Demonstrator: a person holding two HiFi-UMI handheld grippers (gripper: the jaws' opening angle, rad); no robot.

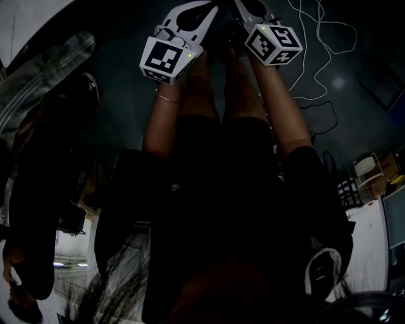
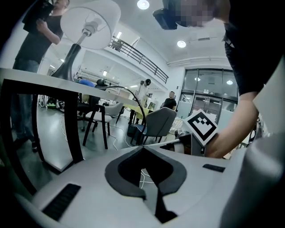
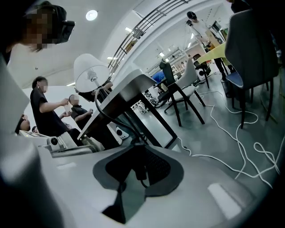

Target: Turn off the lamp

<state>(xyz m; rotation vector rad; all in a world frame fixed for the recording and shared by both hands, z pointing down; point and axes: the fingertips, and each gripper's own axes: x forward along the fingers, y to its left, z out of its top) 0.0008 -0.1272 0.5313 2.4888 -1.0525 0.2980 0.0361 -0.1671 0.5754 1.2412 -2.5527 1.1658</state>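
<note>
Head view first: pretty dark. My left gripper (image 1: 190, 18) is up at 12 o'clock, and my right gripper (image 1: 250, 9) is just beside it at 1. Left gripper view: jaw tips together, nothing between them. The lamp (image 2: 89, 26) stands on the table (image 2: 53, 81) at 11 o'clock. Right gripper view: jaws clamped on a black cord (image 3: 140, 170) running up toward the table, lamp at 10 o'clock.

You stood in a large open office or lab hall, as shown by recessed round ceiling lights (image 2: 143, 4), a railed upper gallery (image 2: 133, 53), tall glass-paned doors (image 2: 209, 95), grey upholstered chairs (image 2: 159, 122) and loose white cables (image 3: 220, 160) trailing across the glossy grey floor (image 3: 200, 129).
</note>
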